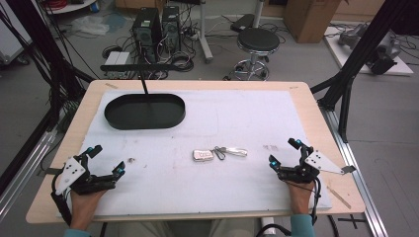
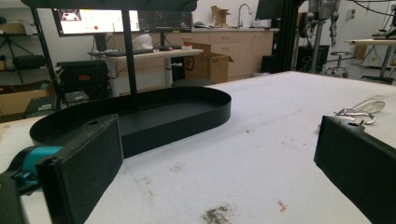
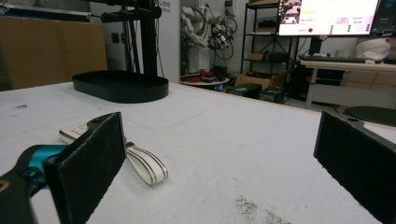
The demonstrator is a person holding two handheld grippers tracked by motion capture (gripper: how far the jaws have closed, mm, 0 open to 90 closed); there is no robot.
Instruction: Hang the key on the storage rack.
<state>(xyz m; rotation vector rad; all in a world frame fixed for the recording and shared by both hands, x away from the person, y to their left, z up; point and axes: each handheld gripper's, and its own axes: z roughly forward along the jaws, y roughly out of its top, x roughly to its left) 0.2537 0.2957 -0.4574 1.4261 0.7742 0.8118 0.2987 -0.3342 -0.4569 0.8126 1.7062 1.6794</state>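
A silver key fob with a ring and strap (image 1: 217,153) lies in the middle of the white mat (image 1: 247,118). In the right gripper view its strap loop (image 3: 147,167) shows just past the left jaw; in the left gripper view its ring (image 2: 358,112) lies far right. A black oval tray (image 1: 144,111) sits at the back left, empty. My left gripper (image 1: 106,159) rests at the table's front left, open with nothing between its jaws. My right gripper (image 1: 284,151) rests at the front right, open and empty too, with the fob off to its left.
A black post (image 1: 144,81) rises just behind the tray. The mat carries small dirt marks (image 1: 131,160). Black frame legs (image 1: 346,74) stand at the table's right side, and a stool (image 1: 257,47) and computer cases stand on the floor beyond.
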